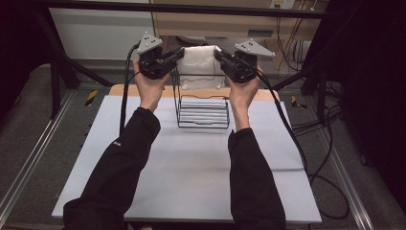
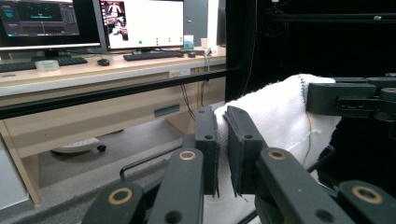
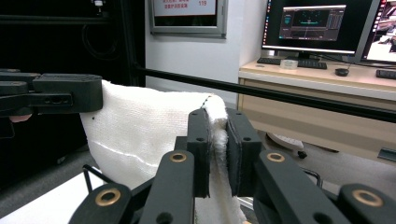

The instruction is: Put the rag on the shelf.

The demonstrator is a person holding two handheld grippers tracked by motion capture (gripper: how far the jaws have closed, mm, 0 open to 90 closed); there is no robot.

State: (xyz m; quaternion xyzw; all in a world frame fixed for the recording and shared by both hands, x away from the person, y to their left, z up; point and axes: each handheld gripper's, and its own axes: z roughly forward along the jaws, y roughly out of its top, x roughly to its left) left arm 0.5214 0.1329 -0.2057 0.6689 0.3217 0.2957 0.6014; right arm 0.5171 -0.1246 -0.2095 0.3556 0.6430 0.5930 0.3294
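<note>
**White towel stretched between 2 grippers above a wire rack**

Nearest the person, 2 dark sleeves reach forward over the pale table top [image 1: 191, 182], which lies bare from its near edge up to the rack. The left hand [image 1: 152, 88] and right hand [image 1: 242, 93] are raised on either side of a black wire rack [image 1: 203, 112] standing upright near the table's far edge.

The left gripper [image 2: 223, 140] has its jaws pinched narrow on one upper corner of a white towel [image 1: 200, 64]; the cloth fills the slim gap between the pads. The right gripper [image 3: 218, 140] clamps the opposite upper corner the same way. In each gripper view the other gripper's jaw sits on the towel's far corner.

The towel hangs spread flat between the 2 grippers, above the rack and towards its back side; whether its lower edge touches the wires I cannot tell. A thin coloured thread runs across the cloth.

Beyond the table's far edge a black bar [image 2: 116, 93] crosses level, with a wooden desk [image 2: 93, 70] and monitors [image 2: 140, 23] behind it. Black frame posts stand left and right of the table, with cables [image 1: 316, 163] trailing down the right side.
</note>
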